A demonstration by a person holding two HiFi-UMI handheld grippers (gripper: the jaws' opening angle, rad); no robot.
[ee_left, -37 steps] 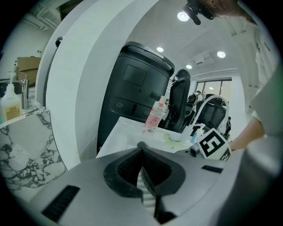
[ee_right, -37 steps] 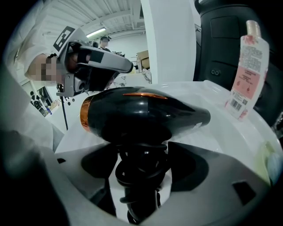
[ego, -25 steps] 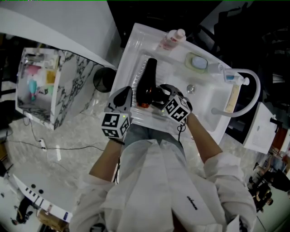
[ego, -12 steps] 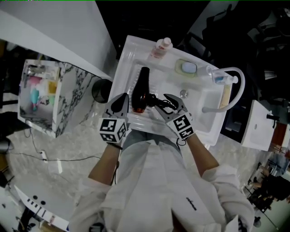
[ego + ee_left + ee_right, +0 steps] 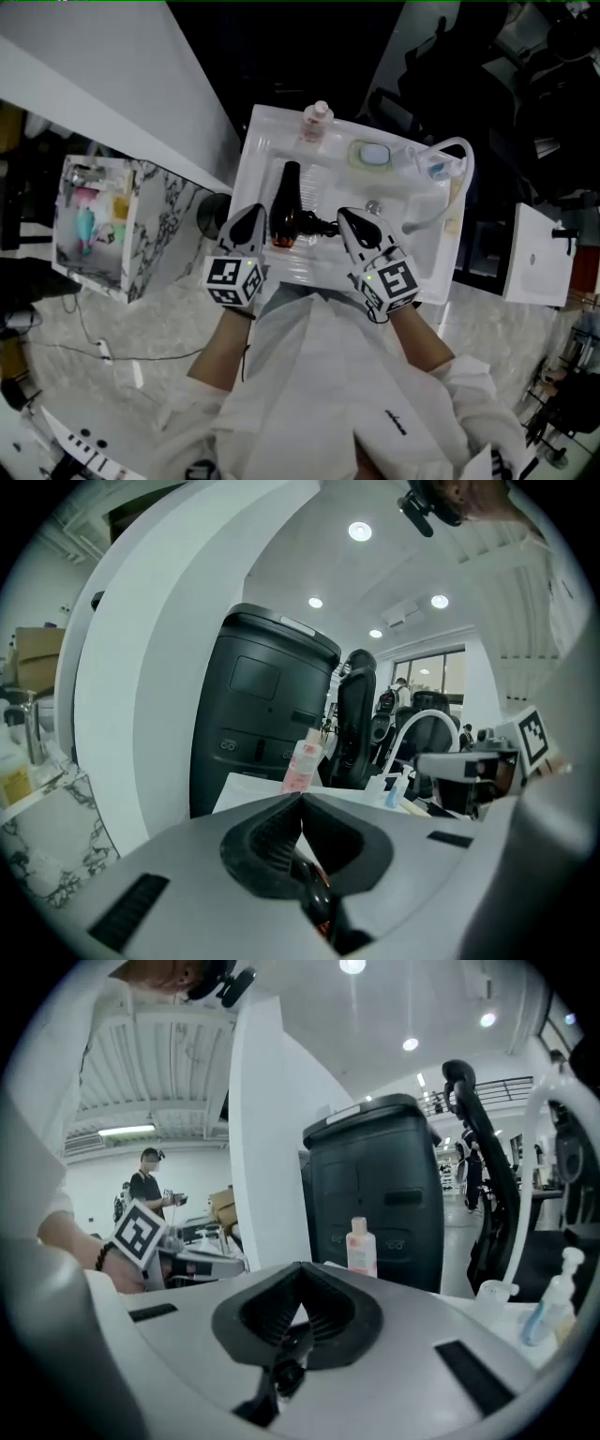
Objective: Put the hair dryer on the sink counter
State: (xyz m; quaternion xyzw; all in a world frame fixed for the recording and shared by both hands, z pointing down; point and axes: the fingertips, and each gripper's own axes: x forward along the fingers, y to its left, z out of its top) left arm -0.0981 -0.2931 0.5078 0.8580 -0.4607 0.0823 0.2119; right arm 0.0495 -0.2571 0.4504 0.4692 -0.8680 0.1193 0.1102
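Observation:
The black hair dryer (image 5: 287, 197) lies on the white sink counter (image 5: 258, 141), nozzle toward the far edge and handle pointing right. My left gripper (image 5: 253, 216) is shut and empty, just left of the dryer's near end. My right gripper (image 5: 347, 219) is shut and empty, its tips just short of the handle's end. In the left gripper view the closed jaws (image 5: 301, 799) sit above a glimpse of the dryer (image 5: 315, 894). Under the closed jaws (image 5: 300, 1267) in the right gripper view, part of the dryer (image 5: 281, 1372) shows.
A pink bottle (image 5: 316, 122) stands at the counter's far edge. A soap dish (image 5: 371, 154), a pump bottle (image 5: 433, 167) and a white curved hose (image 5: 450, 187) are on the right by the basin. A black bin (image 5: 214, 214) and a marble-patterned shelf unit (image 5: 103, 230) stand at the left.
My right gripper has let go of the hair dryer's handle, drawn back toward me and shut. The dryer stays on the counter. The left gripper holds its place beside it.

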